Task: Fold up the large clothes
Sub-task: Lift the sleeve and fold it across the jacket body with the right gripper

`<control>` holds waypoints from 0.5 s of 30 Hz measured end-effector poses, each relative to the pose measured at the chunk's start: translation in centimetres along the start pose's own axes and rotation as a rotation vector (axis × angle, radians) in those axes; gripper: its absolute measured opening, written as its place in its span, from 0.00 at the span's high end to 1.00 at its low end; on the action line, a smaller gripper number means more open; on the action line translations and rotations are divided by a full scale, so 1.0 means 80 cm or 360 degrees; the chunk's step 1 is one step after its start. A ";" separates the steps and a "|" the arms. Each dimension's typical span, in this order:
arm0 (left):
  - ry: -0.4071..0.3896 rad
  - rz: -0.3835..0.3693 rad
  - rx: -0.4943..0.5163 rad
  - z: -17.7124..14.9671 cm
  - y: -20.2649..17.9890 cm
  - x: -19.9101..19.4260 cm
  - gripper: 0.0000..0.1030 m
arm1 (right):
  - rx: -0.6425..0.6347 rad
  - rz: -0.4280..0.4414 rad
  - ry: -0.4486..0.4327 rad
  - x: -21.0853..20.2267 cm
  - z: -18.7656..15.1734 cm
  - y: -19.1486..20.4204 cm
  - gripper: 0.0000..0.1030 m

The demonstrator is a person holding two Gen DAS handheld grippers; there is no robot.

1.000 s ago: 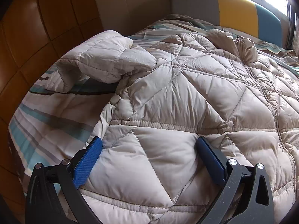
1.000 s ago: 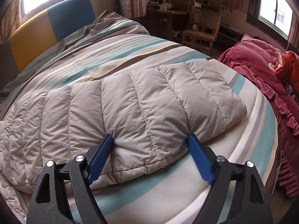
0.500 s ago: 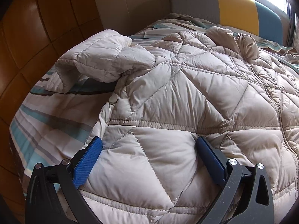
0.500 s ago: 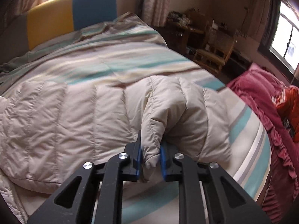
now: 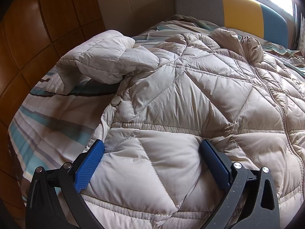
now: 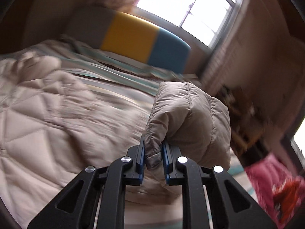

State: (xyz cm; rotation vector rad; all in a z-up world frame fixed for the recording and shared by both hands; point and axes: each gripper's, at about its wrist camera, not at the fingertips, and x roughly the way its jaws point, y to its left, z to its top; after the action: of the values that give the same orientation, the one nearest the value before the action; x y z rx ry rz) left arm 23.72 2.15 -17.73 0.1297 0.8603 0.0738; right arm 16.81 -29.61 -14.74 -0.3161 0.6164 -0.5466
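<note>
Beige quilted down fills both of my views — the puffer jacket [image 5: 190, 99] lies spread across the striped bedspread [image 5: 47, 126], its zipper line running along my 3 o'clock side in the left wrist view and its collar bunched toward 1 o'clock near the headboard [image 5: 242, 11], which is grey, yellow and blue. One sleeve [image 5: 103, 63] is folded up on itself at about 10 o'clock, resting partly on the jacket's shoulder. A round snap button [image 5: 116, 101] sits at the jacket's edge near the centre left.

My left gripper [image 5: 152, 152] is spread wide, its blue pads [image 5: 89, 166] set down on either side of a puffy panel near the hem; the pads rest against the fabric without squeezing it.

My right gripper [image 6: 153, 158] is pressed together on the jacket's other sleeve [image 6: 188, 122], pinching a fold of its cuff end between the blue pads. That sleeve stands lifted off the bed, bulging up toward 12 o'clock above the fingers. The background here is smeared by blur — the window [image 6: 190, 7] glows at 1 o'clock, and red bedding [image 6: 276, 187] shows at 4 o'clock.
</note>
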 end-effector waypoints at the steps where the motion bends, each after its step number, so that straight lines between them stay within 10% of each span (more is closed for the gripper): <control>1: 0.0000 0.0001 0.0000 0.000 0.000 0.000 0.03 | -0.0073 0.0011 -0.0039 -0.004 0.004 0.015 0.86; 7: -0.0001 0.0001 0.0000 -0.001 0.000 0.000 0.03 | -0.0441 0.0125 -0.0254 -0.029 0.018 0.103 0.86; 15: -0.0003 -0.0001 -0.0001 -0.001 0.001 0.000 0.03 | -0.0469 0.0934 -0.0223 -0.058 0.050 0.188 0.75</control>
State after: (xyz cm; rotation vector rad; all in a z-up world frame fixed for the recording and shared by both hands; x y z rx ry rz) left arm 23.65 2.20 -17.75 0.1288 0.8587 0.0736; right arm 21.94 -14.25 -16.07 -0.4253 0.6183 0.1320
